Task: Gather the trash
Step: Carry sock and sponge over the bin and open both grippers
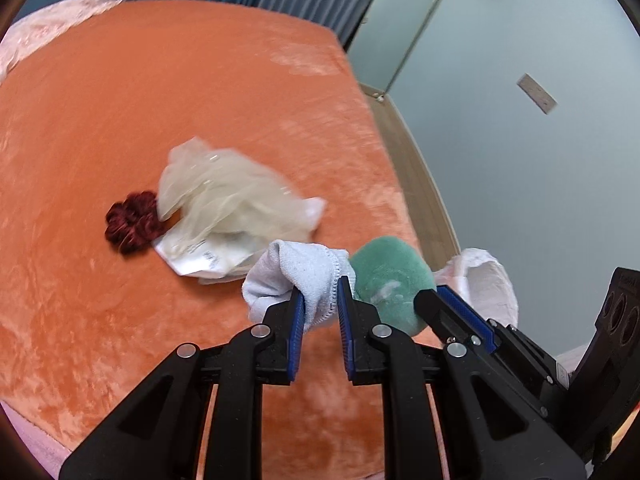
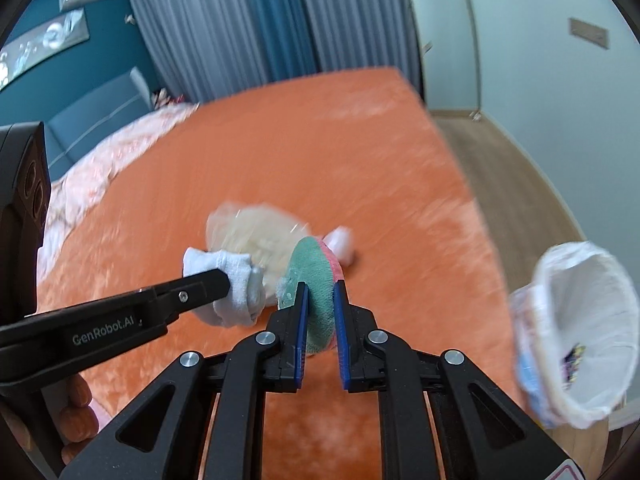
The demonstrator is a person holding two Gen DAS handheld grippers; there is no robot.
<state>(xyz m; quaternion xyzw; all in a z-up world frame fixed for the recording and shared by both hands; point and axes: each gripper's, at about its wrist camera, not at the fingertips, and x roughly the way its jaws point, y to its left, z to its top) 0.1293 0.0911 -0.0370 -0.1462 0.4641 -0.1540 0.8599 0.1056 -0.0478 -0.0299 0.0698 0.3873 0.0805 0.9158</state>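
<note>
Both grippers hold cloth items above the orange bed.

The white sock [image 1: 296, 280] is pinched between the pads of the left gripper [image 1: 320, 300]; just to its right the green plush pad [image 2: 316, 280], pink on its far face, is clamped in the right gripper [image 2: 320, 300]. Beyond them on the orange bedspread [image 1: 160, 100] lie a crumpled clear plastic bag [image 1: 224, 196], a white paper [image 1: 196, 256] under it, and a dark red scrunchie [image 1: 130, 222] touching the bag. A white-lined bin [image 2: 580, 332] stands beside the bed, at right.
</note>
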